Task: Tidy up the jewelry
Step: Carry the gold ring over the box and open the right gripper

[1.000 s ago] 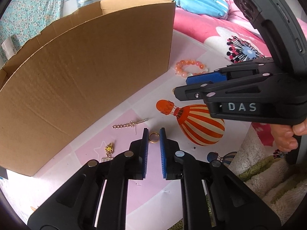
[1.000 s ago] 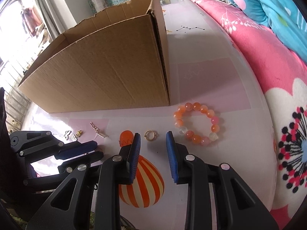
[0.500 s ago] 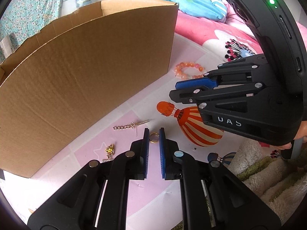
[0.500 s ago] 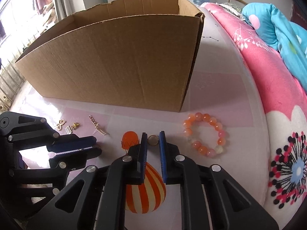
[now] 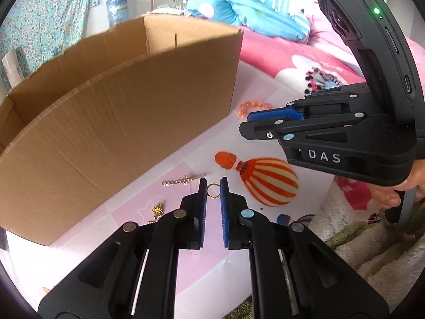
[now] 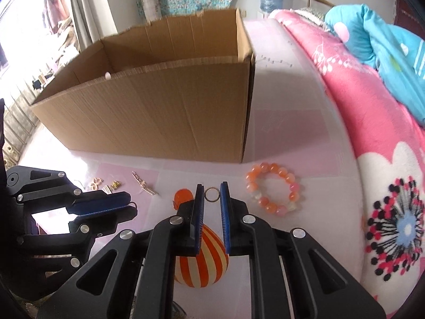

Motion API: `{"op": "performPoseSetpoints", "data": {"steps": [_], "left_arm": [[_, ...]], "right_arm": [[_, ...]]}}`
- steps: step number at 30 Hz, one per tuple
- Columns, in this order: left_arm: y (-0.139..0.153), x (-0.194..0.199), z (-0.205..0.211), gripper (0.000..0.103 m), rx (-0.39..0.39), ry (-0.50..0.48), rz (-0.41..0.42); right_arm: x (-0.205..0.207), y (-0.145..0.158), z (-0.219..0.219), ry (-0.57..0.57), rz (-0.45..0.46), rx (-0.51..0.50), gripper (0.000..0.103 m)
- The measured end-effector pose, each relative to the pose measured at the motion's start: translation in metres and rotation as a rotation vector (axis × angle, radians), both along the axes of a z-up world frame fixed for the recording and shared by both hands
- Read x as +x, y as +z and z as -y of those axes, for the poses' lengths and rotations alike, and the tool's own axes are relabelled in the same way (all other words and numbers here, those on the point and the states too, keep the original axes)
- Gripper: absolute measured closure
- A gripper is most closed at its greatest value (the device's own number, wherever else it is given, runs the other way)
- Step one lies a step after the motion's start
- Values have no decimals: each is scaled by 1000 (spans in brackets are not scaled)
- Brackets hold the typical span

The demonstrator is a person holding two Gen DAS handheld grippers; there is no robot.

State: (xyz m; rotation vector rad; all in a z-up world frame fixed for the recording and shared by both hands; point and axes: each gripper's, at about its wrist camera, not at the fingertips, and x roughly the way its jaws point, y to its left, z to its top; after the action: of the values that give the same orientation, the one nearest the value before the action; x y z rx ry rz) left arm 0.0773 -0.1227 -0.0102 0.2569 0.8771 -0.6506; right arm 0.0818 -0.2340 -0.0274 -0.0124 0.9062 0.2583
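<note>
**Item 1: first gold ring** (image 5: 214,198). Thin wire band, round, smooth and bright. It sits crosswise between the fingertips of the left gripper (image 5: 213,183), whose ribbed blue pads are pinched onto it, low over the pink mat (image 5: 186,265).

**Item 2: second gold ring** (image 6: 212,201). Same form, a shade duller. It is nipped at the tips of the right gripper (image 6: 212,187); the jaws have just been closing, with the ring between them. A person's hand (image 5: 393,194) grips the handle, and the tool stands clear above the mat.

**Step in hand:** both rings appear gripped, so this reads as the end of the pick. The next move would call for a steady carry up and over the wall of the cardboard box (image 5: 119,122), with no slackening: a hard, slick band held only by its rim could twist out.

**Still on the mat:**
- bead bracelet (image 6: 273,190), glossy orange and pink globes with a few pale ones, beside the box corner;
- chain (image 5: 183,179), short, fine gold links;
- small gold charm (image 5: 157,209), knobbly, near the box's foot.

**Surroundings:** box of plain corrugated board, open-topped with ragged upper edges; mat smooth and printed with a striped orange balloon (image 5: 268,183); floral pink quilt (image 6: 345,79) to the right, soft and matte.
</note>
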Motion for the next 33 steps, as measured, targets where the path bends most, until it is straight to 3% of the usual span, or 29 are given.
{"op": "performPoseSetpoints", "data": {"steps": [9, 12, 14, 17, 21, 25, 33], "left_arm": [[77, 2, -22, 94, -129, -28, 111], [105, 19, -36, 94, -168, -5, 140], [114, 40, -41, 94, -156, 36, 145], [106, 81, -44, 94, -74, 107, 91], [80, 130, -52, 94, -7, 178, -41], [56, 154, -63, 94, 43, 233, -125], [46, 165, -72, 94, 85, 272, -179]], "right_arm": [[-16, 75, 5, 8, 192, 67, 91], [-2, 103, 1, 57, 262, 108, 91], [18, 113, -5, 91, 263, 126, 91], [56, 112, -24, 137, 209, 113, 91], [110, 88, -53, 185, 53, 72, 91], [146, 63, -75, 212, -78, 13, 91], [157, 53, -87, 200, -109, -60, 90]]}}
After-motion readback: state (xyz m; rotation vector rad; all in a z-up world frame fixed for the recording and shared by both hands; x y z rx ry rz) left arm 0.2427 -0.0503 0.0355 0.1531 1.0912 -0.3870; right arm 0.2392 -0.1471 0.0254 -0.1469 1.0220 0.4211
